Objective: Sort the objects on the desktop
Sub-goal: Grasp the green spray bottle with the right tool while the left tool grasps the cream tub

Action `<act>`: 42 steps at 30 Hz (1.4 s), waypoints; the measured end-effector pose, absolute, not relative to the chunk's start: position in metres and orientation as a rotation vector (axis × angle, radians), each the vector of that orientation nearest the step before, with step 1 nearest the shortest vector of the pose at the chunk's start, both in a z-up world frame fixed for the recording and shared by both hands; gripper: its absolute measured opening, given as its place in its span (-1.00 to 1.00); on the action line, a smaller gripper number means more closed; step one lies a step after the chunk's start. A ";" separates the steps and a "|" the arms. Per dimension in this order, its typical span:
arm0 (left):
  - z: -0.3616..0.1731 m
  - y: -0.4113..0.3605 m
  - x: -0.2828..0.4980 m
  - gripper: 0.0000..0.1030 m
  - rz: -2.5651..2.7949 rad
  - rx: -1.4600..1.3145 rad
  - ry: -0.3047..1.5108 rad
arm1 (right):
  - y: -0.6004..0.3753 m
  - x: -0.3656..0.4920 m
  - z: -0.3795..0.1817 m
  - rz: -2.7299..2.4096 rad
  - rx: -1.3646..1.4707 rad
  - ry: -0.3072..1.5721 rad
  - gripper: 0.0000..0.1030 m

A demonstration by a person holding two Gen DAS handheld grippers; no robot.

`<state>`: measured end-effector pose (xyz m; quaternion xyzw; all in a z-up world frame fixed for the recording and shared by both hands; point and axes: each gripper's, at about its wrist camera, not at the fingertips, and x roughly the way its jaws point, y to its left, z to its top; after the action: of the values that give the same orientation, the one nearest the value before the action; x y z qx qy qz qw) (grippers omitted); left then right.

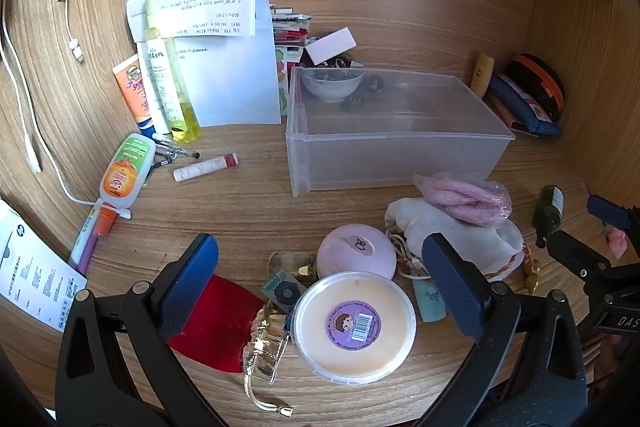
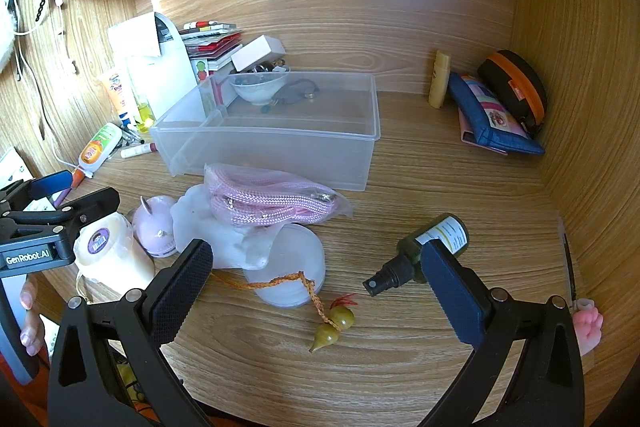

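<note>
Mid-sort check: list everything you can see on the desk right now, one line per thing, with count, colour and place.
storage bin: 1, clear, desk centre, nothing inside
bowl: 1, white, behind the bin
round tub: 1, cream with purple label, near front
round case: 1, lilac, behind the tub
cord bag: 1, pink cord in clear plastic, on a white pouch
spray bottle: 1, dark green, lying on its side, right
gourd charm: 1, olive on orange cord, front
lip balm: 1, white and red, left
glue bottle: 1, orange and green, left
pencil case: 1, blue, far right
left gripper: open, over the tub
right gripper: open, beside the spray bottle
</note>
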<state>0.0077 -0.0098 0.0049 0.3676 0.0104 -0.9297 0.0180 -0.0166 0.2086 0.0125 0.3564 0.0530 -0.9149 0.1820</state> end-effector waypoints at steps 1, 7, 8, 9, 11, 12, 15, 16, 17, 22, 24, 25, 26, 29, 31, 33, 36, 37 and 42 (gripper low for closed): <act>0.005 -0.010 0.008 1.00 -2.888 1.139 0.031 | 0.209 -0.016 0.013 -2.583 1.005 0.149 1.00; 0.006 -0.016 0.008 1.00 -2.887 1.125 0.054 | 0.212 -0.018 0.013 -2.586 1.008 0.142 1.00; 0.005 -0.019 0.008 1.00 -2.885 1.122 0.062 | 0.213 -0.018 0.013 -2.587 1.010 0.141 1.00; 0.005 -0.020 0.008 1.00 -2.882 1.118 0.064 | 0.214 -0.018 0.013 -2.588 1.010 0.141 1.00; 0.006 -0.022 0.009 1.00 -2.882 1.108 0.063 | 0.215 -0.019 0.013 -2.592 1.009 0.141 1.00; 0.007 -0.024 0.011 1.00 -2.885 1.095 0.060 | 0.215 -0.019 0.013 -2.594 1.007 0.140 1.00; 0.010 -0.030 0.016 1.00 -2.916 1.061 0.067 | 0.218 -0.019 0.013 -2.607 0.999 0.126 1.00; 0.011 -0.032 0.017 1.00 -2.925 1.065 0.072 | 0.220 -0.019 0.014 -2.616 0.991 0.116 1.00; 0.012 -0.035 0.019 1.00 -2.933 1.068 0.074 | 0.224 -0.019 0.015 -2.627 0.977 0.097 1.00; 0.014 -0.041 0.028 1.00 -2.955 1.071 0.058 | 0.241 -0.021 0.018 -2.658 0.955 0.038 1.00; 0.013 -0.040 0.035 1.00 -2.977 1.069 0.068 | 0.250 -0.024 0.019 -2.671 0.954 0.030 1.00; 0.012 -0.039 0.038 1.00 -2.991 1.079 0.073 | 0.254 -0.024 0.019 -2.679 0.956 0.030 1.00; 0.011 -0.038 0.040 1.00 -3.006 1.089 0.077 | 0.260 -0.026 0.017 -2.692 0.967 0.030 1.00; 0.004 -0.029 0.047 1.00 -3.023 1.123 0.062 | 0.272 -0.033 0.011 -2.693 1.010 0.022 1.00; -0.004 -0.023 0.050 1.00 -3.032 1.161 0.053 | 0.278 -0.040 0.004 -2.681 1.054 0.007 1.00; -0.011 -0.018 0.051 1.00 -3.031 1.201 0.060 | 0.284 -0.048 -0.004 -2.663 1.105 -0.012 1.00; -0.023 -0.012 0.047 1.00 -3.012 1.249 0.069 | 0.290 -0.059 -0.018 -2.624 1.177 -0.065 0.99; -0.026 -0.011 0.045 1.00 -3.007 1.261 0.070 | 0.292 -0.061 -0.021 -2.609 1.189 -0.085 0.99; -0.038 -0.008 0.032 0.54 -2.980 1.331 0.087 | 0.296 -0.077 -0.041 -2.570 1.269 -0.155 0.85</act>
<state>0.0320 -0.0084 -0.0384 0.4069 0.0267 -0.9110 -0.0614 -0.0770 0.2961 -0.0410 0.4381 -0.0535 -0.8871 0.1351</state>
